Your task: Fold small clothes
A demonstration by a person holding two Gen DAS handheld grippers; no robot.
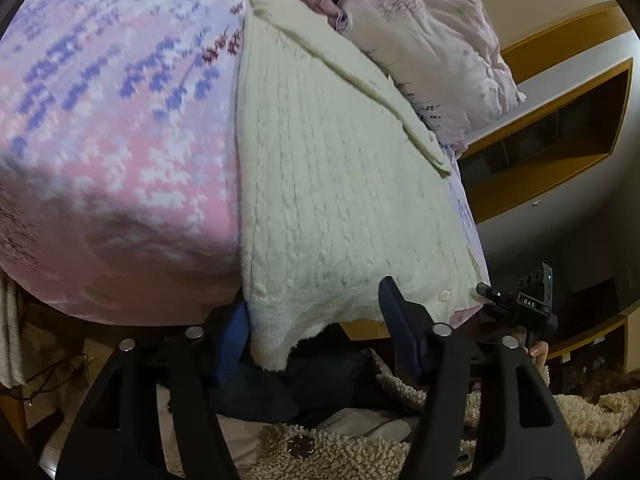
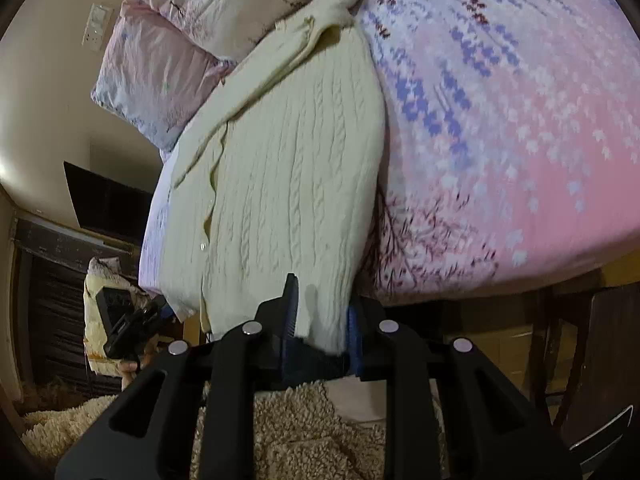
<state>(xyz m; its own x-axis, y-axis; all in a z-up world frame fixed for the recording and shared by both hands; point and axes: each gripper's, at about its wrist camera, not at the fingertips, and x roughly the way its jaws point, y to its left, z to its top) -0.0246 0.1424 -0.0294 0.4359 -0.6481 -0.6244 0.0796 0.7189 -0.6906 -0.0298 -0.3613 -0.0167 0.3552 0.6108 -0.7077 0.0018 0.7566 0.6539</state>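
Left wrist view: a cream cable-knit cardigan (image 1: 332, 184) lies flat along the near side of the bed (image 1: 112, 160), its hem hanging over the bed edge toward the camera. The left gripper (image 1: 316, 320) straddles one hem corner with its jaws spread; the knit sits between them, but the pads do not appear to press it, so no grip is confirmed. A button (image 1: 443, 295) on the front band shows beside the far finger. The right gripper (image 1: 516, 304) appears small at the other hem corner, its jaws too small to read here. Pillows (image 1: 420, 32) crowd the collar end, and a sleeve folded across the body hides what lies beneath. Right wrist view: the right gripper (image 2: 320, 320) has its jaws nearly together, pinching the opposite hem corner of the cardigan (image 2: 288, 184). Judged from both views, the two corners are taken so the hem can be carried up toward the collar. The pad contact is partly masked by the hanging knit. The left gripper (image 2: 132, 320) sits low at the frame's left, with its fingertips obscured.
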